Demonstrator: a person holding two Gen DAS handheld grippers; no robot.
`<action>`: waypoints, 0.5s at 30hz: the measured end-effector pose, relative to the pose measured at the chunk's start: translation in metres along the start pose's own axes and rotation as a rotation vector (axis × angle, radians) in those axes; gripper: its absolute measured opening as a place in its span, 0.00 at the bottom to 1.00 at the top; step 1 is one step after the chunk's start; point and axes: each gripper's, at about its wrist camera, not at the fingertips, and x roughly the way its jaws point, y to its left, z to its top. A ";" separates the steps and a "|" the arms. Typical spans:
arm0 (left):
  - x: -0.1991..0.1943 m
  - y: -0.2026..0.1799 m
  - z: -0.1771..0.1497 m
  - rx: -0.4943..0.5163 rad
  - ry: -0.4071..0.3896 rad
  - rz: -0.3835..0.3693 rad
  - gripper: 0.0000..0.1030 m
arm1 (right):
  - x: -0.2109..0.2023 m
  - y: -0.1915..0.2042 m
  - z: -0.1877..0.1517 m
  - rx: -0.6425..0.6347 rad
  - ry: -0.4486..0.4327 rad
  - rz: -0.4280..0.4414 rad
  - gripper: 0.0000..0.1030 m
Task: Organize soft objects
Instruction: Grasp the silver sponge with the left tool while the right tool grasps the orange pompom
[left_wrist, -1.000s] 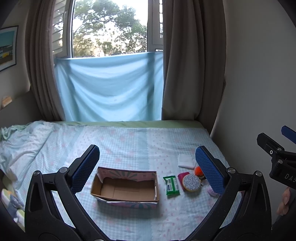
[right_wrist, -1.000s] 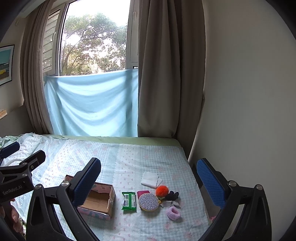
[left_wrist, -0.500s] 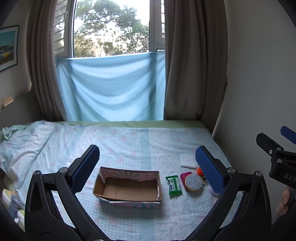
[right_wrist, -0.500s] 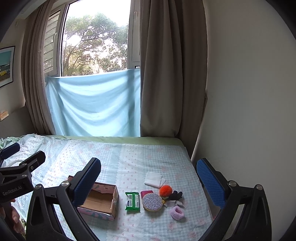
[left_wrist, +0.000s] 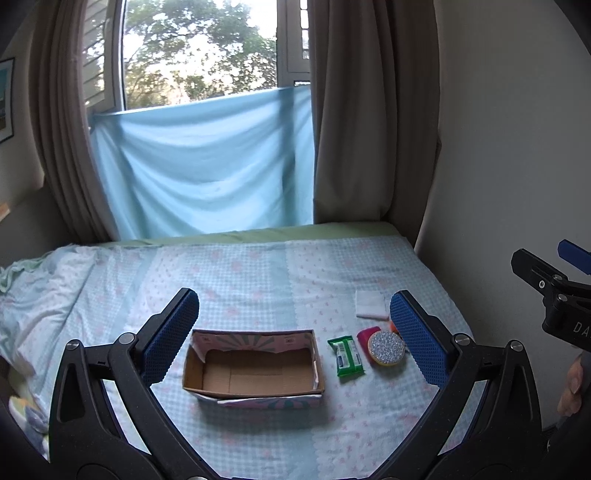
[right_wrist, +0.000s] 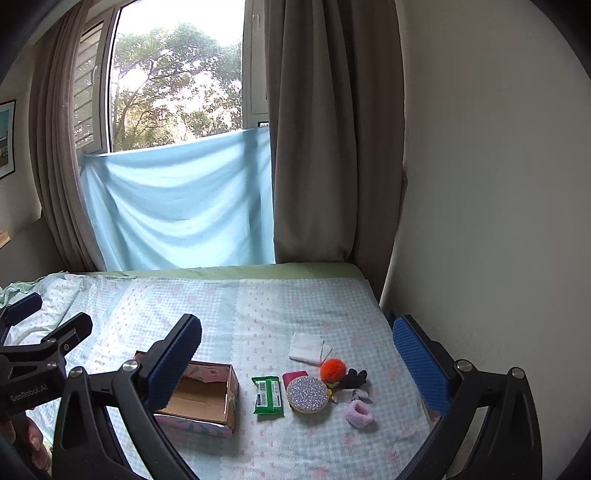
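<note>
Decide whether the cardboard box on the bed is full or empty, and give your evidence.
Empty. The left wrist view looks straight into the cardboard box: only its bare brown floor shows, while the soft items lie beside it on the bed.

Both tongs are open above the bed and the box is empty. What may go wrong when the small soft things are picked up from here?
1. The orange pompom, dark item and pink fuzzy ring lie crowded, so the right tongs may catch two together.
2. The cardboard box looks light on the soft bed sheet; a bump might shift or tip it.
3. The glitter disc overlaps the pink piece, which may get dragged along.
</note>
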 end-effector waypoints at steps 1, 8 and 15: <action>0.007 -0.002 -0.001 0.004 0.012 -0.023 1.00 | 0.004 -0.002 -0.001 0.006 0.019 -0.011 1.00; 0.056 -0.036 -0.012 0.025 0.097 -0.150 1.00 | 0.038 -0.037 -0.006 0.070 0.129 -0.053 1.00; 0.117 -0.093 -0.038 0.063 0.195 -0.177 1.00 | 0.101 -0.093 -0.010 0.061 0.182 -0.018 1.00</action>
